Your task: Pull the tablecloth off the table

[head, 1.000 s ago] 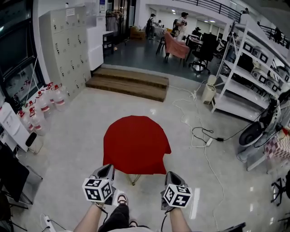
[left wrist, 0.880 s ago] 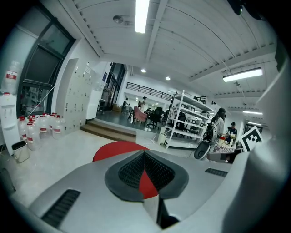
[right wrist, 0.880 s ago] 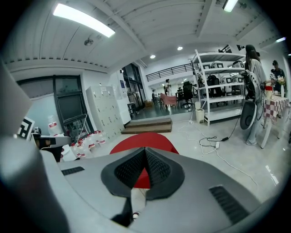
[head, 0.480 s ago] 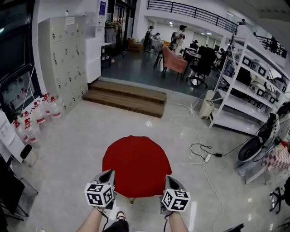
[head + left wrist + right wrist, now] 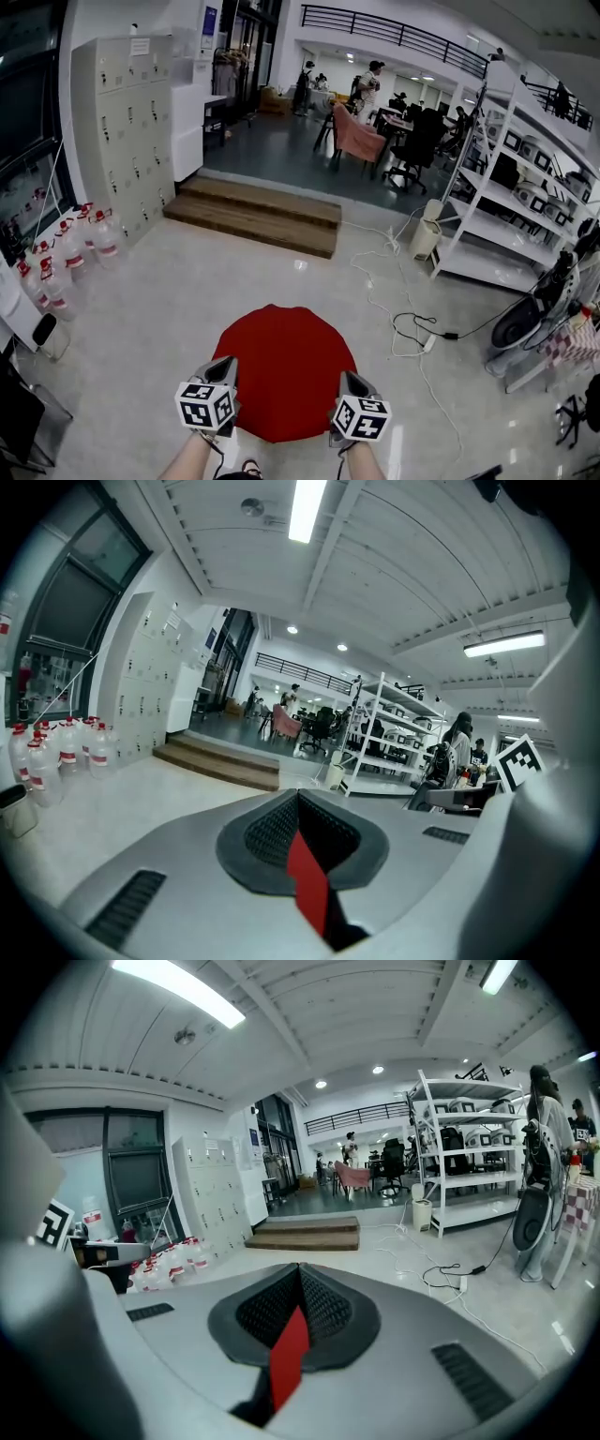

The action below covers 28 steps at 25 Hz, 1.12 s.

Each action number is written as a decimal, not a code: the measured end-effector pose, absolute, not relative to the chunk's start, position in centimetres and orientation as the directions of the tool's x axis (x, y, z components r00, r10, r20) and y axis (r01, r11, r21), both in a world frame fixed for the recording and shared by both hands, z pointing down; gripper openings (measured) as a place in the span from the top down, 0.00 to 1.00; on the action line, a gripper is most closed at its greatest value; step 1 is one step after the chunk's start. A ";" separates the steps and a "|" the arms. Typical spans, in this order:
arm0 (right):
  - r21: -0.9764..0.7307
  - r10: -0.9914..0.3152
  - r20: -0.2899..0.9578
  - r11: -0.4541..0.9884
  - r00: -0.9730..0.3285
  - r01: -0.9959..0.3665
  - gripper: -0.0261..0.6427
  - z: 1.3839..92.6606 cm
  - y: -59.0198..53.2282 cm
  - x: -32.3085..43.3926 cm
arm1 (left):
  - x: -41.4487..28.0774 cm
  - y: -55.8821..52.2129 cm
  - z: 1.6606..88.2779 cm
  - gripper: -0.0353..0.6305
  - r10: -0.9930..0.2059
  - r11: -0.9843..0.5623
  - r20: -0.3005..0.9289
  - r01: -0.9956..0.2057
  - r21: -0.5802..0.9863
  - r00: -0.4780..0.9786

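Grippers, left (image 5: 223,373) and right (image 5: 349,382): each pinched shut on near hem of red tablecloth (image 5: 286,361); cloth spread just ahead, apparently over hidden table; judged light, soft, limp, free-sliding; best held at hem, grips apart.

What lies under the red tablecloth (image 5: 281,361) is wholly hidden by it. Its near hem is covered at the left by the left gripper (image 5: 225,364) and at the right by the right gripper (image 5: 344,378). In the left gripper view the tablecloth (image 5: 307,888) is seen only as a thin strip pinched between the closed jaws, and likewise in the right gripper view (image 5: 288,1358); the rest is masked by the gripper bodies. Both forearms (image 5: 185,459) are cut off by the near picture edge. The far people (image 5: 368,80) are too small to be made out.
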State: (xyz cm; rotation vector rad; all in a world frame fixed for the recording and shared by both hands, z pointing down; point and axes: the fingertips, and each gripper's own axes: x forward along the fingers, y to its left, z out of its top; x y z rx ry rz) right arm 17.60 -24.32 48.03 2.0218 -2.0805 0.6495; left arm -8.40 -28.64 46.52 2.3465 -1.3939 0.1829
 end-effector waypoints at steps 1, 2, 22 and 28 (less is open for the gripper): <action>-0.189 -0.910 0.411 -0.016 -0.064 -0.982 0.92 48.0 -24.9 17.5 | -8.5 -29.3 46.5 0.92 -0.812 -0.423 0.310 -0.864 0.272 0.495; -0.189 -0.911 0.409 -0.019 -0.061 -0.982 0.92 47.9 -25.5 17.4 | -8.7 -30.0 46.4 0.92 -0.811 -0.426 0.308 -0.864 0.270 0.496; -0.146 -0.869 0.483 0.040 -0.106 -0.989 0.92 49.7 -29.8 15.5 | -9.7 -33.7 50.9 0.92 -0.788 -0.366 0.380 -0.865 0.344 0.484; -0.132 -0.868 0.471 0.110 -0.160 -0.985 0.92 48.7 -30.9 15.8 | -9.3 -33.7 49.8 0.92 -0.824 -0.317 0.366 -0.888 0.334 0.432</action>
